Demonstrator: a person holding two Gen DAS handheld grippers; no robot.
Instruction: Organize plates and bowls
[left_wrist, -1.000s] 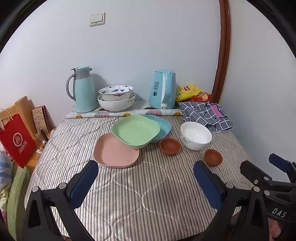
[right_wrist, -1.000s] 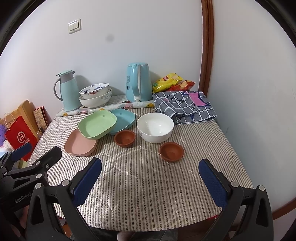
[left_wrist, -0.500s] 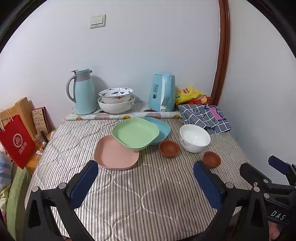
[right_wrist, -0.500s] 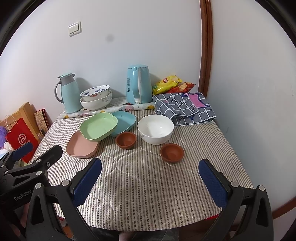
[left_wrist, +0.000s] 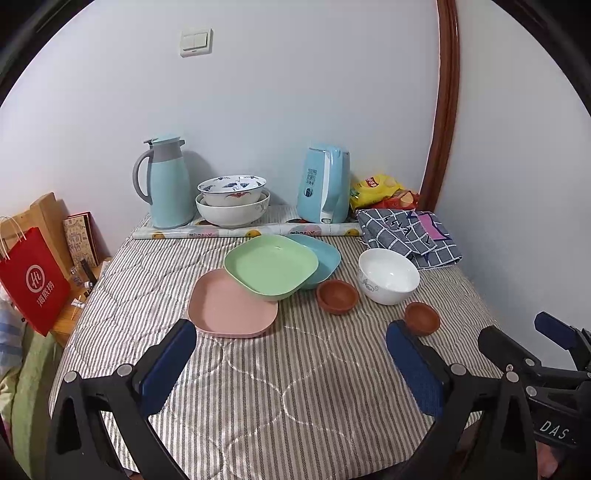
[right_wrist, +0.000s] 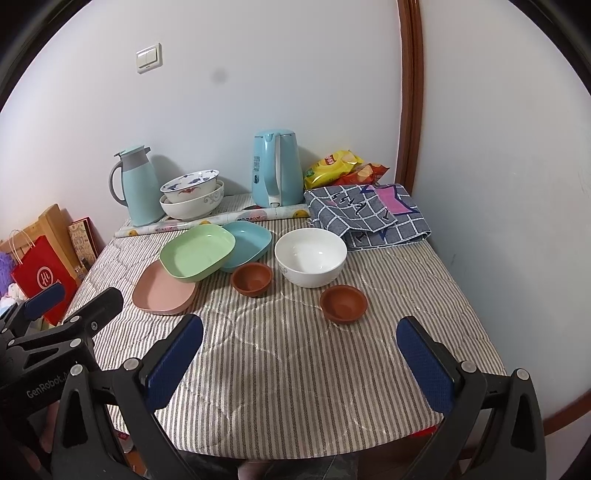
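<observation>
On the striped tablecloth a green plate (left_wrist: 270, 264) leans over a pink plate (left_wrist: 232, 304) and a blue plate (left_wrist: 321, 256). Right of them stand a brown small bowl (left_wrist: 337, 296), a white bowl (left_wrist: 388, 275) and a second brown small bowl (left_wrist: 422, 317). The right wrist view shows the same green plate (right_wrist: 197, 254), white bowl (right_wrist: 310, 256) and nearer brown bowl (right_wrist: 343, 303). My left gripper (left_wrist: 291, 363) hovers open above the table's near part, holding nothing. My right gripper (right_wrist: 301, 360) is open too, over the near edge.
At the back stand a teal thermos (left_wrist: 166, 182), two stacked patterned bowls (left_wrist: 232, 199), a blue kettle (left_wrist: 327, 184), a paper roll (left_wrist: 243, 232), snack bags (left_wrist: 382, 188) and a folded checked cloth (left_wrist: 408, 230). A red bag (left_wrist: 33, 280) stands off the table's left edge. Walls close in behind and at right.
Both views have pulled back and risen a little, so the dishes sit slightly farther away. Nothing on the table has moved, and both grippers stay open.
</observation>
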